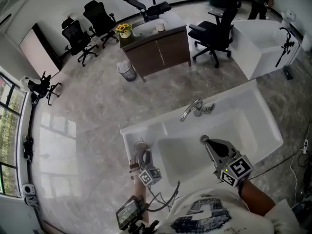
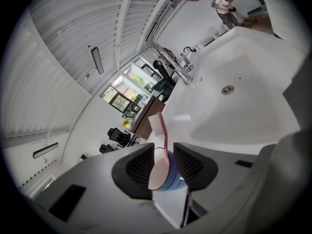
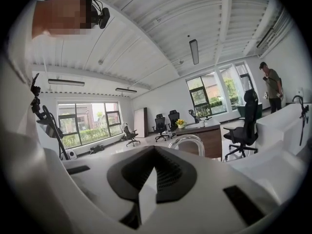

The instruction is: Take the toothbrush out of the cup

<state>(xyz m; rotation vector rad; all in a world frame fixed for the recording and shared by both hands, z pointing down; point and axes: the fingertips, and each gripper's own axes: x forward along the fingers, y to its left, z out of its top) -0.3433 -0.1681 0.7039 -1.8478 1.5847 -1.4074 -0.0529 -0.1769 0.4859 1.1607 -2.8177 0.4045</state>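
Left gripper view — pink toothbrush (image 2: pixel 161 130) in cup (image 2: pixel 160 173) (between left tongs (image 2: pixel 163 149))

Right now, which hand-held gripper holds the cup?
The left hand-held gripper clasps the blue-and-white cup with the pink toothbrush; the right hand-held gripper is shut, empty.

Open-plan office hall set up with bathroom fixtures: beyond the white washbasin (image 1: pixel 229 99), black swivel chairs (image 1: pixel 100 16) and a wooden vanity cabinet (image 1: pixel 161 52) with flowers (image 1: pixel 124 29); right of it, a white bathtub (image 1: pixel 258 45); far beyond, tall windows (image 3: pixel 87 121).
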